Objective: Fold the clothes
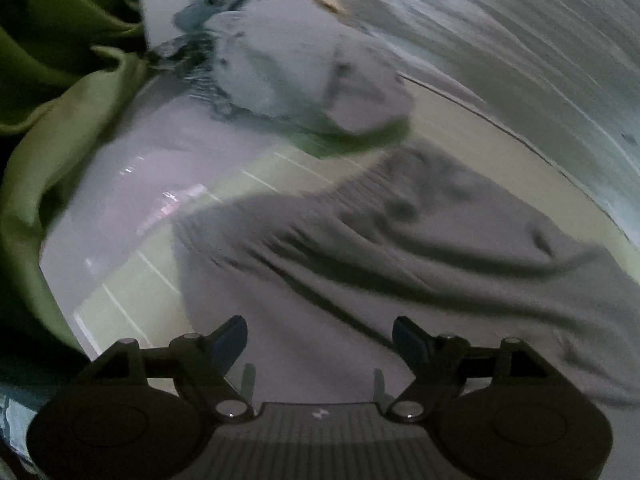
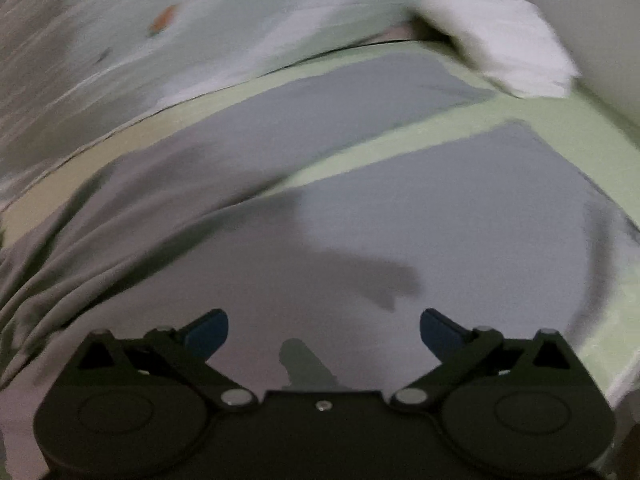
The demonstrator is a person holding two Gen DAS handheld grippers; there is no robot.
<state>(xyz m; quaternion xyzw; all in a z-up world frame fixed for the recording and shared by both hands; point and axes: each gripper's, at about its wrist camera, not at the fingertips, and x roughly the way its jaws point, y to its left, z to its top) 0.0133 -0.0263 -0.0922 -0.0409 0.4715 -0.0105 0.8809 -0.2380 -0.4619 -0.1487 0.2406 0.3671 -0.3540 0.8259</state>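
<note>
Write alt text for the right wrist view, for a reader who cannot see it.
The right gripper, open and holding nothing, hangs over a grey garment spread on a pale green surface. A white folded cloth lies at the far right; the picture is motion-blurred.

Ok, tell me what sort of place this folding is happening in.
Probably a home laundry-folding spot, though motion blur limits certainty. A grey garment lies spread on a pale green surface, a heap of unfolded clothes waits beyond it, and a white folded cloth sits aside.
</note>
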